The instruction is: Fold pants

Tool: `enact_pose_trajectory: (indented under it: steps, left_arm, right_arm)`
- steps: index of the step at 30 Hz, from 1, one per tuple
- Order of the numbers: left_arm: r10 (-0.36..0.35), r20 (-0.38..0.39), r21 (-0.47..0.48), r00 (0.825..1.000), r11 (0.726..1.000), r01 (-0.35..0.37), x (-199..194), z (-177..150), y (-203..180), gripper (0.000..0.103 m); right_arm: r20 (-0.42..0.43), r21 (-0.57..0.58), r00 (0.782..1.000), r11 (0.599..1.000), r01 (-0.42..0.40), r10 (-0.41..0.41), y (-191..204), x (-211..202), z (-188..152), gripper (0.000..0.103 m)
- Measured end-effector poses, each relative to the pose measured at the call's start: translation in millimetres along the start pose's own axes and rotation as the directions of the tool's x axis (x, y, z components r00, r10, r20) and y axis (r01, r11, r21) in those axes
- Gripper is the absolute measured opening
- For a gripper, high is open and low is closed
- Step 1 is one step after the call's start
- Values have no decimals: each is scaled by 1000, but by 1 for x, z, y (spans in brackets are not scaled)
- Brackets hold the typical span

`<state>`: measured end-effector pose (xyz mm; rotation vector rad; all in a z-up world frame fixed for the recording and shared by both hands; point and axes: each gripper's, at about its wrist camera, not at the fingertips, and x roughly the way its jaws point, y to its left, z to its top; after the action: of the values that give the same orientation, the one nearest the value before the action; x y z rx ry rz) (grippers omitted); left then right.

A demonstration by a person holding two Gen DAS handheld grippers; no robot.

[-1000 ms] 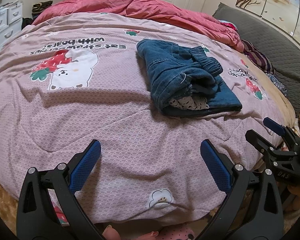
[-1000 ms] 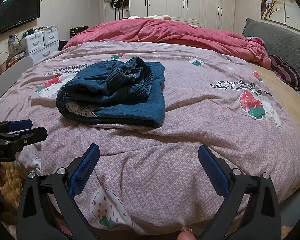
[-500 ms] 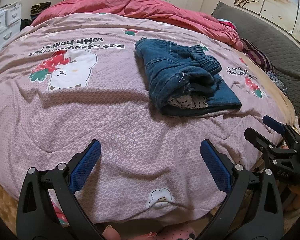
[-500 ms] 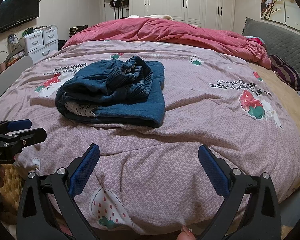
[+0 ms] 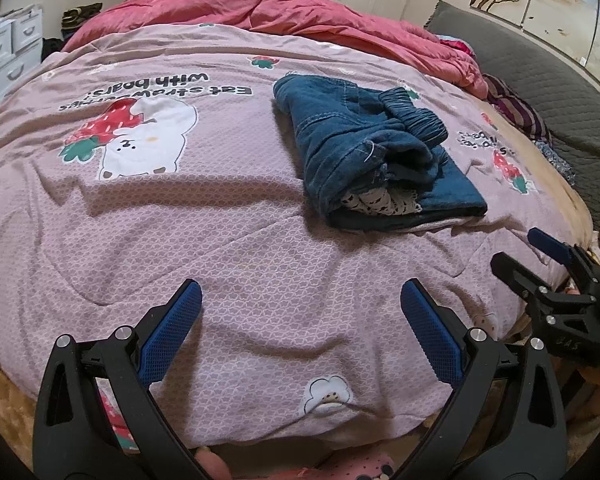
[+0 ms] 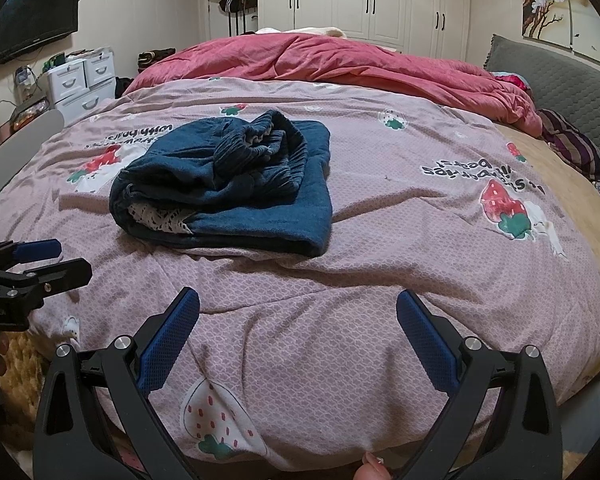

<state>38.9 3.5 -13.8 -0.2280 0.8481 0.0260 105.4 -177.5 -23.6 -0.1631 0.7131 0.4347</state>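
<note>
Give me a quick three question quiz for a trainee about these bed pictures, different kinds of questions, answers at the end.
1. True or false: the left tongs are gripping the jeans.
2. Multiple choice: the jeans lie on A) the red blanket, B) the pink quilt, C) the drawers.
3. Fill in: both the left and right tongs are ____, holding nothing.

Key: 1 false; 2 B; 3 open.

Blue pants (image 5: pixel 364 148), strawberry-print mauve quilt (image 5: pixel 228 248)
</note>
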Motion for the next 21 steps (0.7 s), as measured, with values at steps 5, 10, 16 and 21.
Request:
enact_pose_trajectory:
  steps: [5,10,16,21]
  left_arm:
    - [-16,12,2,1000,1000,16,-2,2,0,94]
    - [-29,32,2,999,1000,29,-5,5,0,94]
    - [-50,52,-42,997,998,52,-8,15,20,94]
    - [94,-11,-87,995,992,-95,6,44,69,94]
  right_arm:
    - [-9,5,1000,1000,5,-5,-1,3,1,98]
    - [-24,15,1000,1000,14,-13,-3,8,3,98]
    - [-56,90,997,995,53,-48,-31,17,16,98]
    - [-60,177,985,970,168,-160,-108,25,45,98]
